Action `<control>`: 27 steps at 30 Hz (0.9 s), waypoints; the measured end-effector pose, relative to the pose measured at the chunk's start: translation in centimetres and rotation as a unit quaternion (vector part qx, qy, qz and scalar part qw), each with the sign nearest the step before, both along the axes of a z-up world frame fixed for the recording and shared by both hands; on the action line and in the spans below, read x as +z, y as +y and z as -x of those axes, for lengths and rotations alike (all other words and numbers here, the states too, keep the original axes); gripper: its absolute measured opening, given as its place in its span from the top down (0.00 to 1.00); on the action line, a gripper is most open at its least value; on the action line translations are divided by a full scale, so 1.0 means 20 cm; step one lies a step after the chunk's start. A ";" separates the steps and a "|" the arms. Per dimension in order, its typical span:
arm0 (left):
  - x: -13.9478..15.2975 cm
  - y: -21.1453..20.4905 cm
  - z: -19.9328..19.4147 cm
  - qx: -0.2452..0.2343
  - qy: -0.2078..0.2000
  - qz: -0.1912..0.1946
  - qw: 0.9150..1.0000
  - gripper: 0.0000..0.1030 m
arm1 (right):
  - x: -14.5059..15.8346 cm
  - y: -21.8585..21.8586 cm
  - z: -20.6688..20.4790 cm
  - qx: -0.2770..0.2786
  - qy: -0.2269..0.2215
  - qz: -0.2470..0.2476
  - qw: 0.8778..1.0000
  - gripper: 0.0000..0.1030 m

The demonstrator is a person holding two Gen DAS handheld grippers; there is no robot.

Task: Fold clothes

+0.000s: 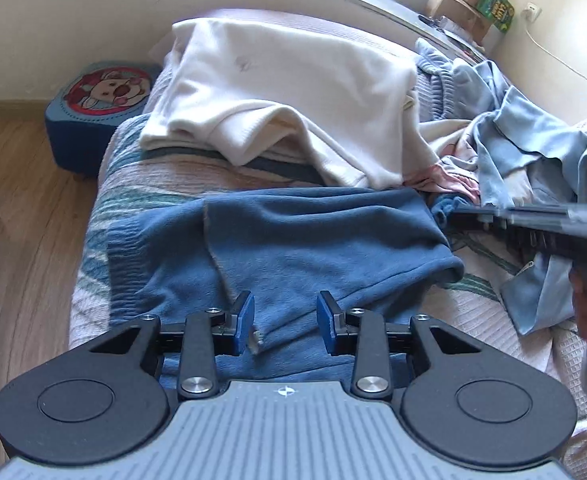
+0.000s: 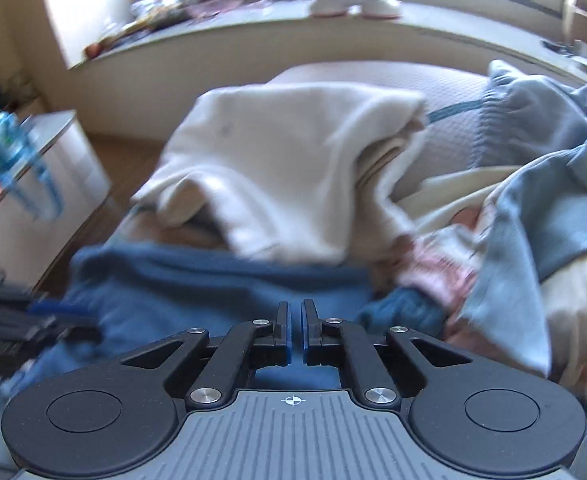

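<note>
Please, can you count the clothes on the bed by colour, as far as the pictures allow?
Dark blue garment: 1
White garment: 1
Pink garment: 1
Light blue clothes: at least 1; the heap is tangled, so separate pieces cannot be told.
Total: at least 4

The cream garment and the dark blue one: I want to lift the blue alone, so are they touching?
Touching. In the left wrist view the cream garment drapes its lower edge onto the top edge of the dark blue garment.

Black linkage arms with silver screws, blue-padded fingers [image 1: 246, 316], ribbed grey housing with a crosshair mark.
</note>
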State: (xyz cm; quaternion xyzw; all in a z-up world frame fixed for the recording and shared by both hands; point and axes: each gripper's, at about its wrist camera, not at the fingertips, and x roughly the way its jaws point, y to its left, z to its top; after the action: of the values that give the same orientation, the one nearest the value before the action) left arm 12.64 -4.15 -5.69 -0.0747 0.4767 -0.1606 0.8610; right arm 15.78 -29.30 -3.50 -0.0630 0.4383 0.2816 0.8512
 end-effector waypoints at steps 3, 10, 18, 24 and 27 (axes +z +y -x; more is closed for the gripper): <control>-0.05 -0.02 -0.01 0.001 0.012 -0.014 1.000 0.68 | -0.08 0.03 0.03 -0.001 0.022 0.005 1.000 0.91; -0.11 0.05 -0.03 0.021 0.033 0.002 0.999 0.68 | -0.29 0.04 -0.04 -0.058 0.077 0.008 0.995 0.96; -0.07 0.04 0.02 0.022 0.025 0.001 0.999 0.40 | -0.29 0.07 -0.02 -0.063 0.074 0.024 0.995 0.96; 0.01 0.05 0.07 0.021 0.002 -0.009 1.000 0.23 | -0.29 0.06 -0.01 -0.075 0.074 0.022 0.994 0.96; 0.04 0.06 0.10 0.023 0.001 -0.007 1.000 0.21 | -0.29 0.06 0.00 -0.080 0.071 0.021 0.994 0.96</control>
State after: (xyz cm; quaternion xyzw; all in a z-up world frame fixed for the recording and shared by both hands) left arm 10.56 -3.01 -4.99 -0.0792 0.4765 -0.1374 0.8647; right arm 15.70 -28.19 -9.38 -0.0254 0.5076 0.2065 0.8361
